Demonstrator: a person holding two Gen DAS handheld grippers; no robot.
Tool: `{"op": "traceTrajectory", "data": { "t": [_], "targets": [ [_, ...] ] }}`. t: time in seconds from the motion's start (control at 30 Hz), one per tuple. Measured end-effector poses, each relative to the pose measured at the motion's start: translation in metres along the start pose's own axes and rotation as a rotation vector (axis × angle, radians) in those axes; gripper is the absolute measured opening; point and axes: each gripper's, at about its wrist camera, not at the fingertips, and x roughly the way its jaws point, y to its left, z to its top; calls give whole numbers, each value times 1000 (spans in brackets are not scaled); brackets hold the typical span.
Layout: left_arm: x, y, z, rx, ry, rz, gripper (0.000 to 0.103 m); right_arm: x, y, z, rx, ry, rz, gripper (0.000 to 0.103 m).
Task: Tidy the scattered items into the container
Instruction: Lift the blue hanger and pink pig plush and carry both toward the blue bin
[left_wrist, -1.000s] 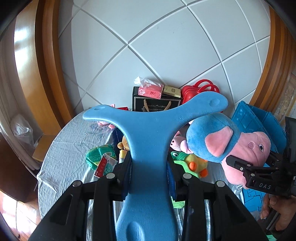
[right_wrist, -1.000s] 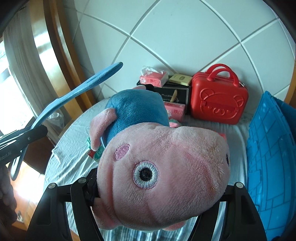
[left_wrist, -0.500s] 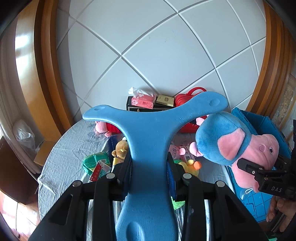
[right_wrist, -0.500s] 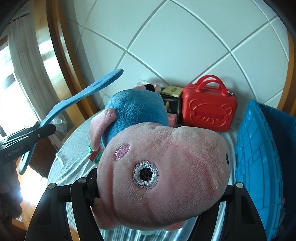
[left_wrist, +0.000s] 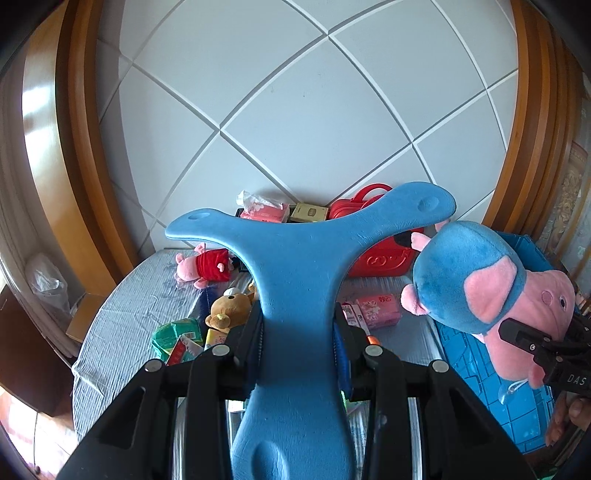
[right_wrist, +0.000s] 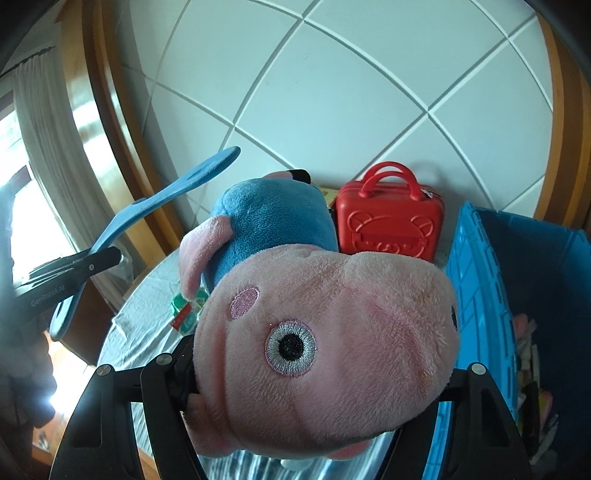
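Gripping a blue Y-shaped foam piece (left_wrist: 295, 295) at its stem, left tongs (left_wrist: 298, 332) hold its long axis pointing away, forked arms spread sideways. Right tongs (right_wrist: 314, 384) clamp a pink-and-blue pig plush (right_wrist: 325, 332), body pointing away, beside the blue crate (right_wrist: 480, 280). Worktop (left_wrist: 140, 302): grey striped cloth, scattered toys, red case (right_wrist: 391, 221), tiled wall.

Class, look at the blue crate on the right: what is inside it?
The blue crate already holds some items along its right side, blurred and too small to name. The pig toy covers the crate's lower left part.
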Motion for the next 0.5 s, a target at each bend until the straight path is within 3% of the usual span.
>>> {"op": "traceTrajectory", "data": {
  "t": [0.5],
  "targets": [
    [-1, -77, 22, 50, -24, -54, 33, -54, -53, 2, 43, -44, -26, 73]
  ]
}}
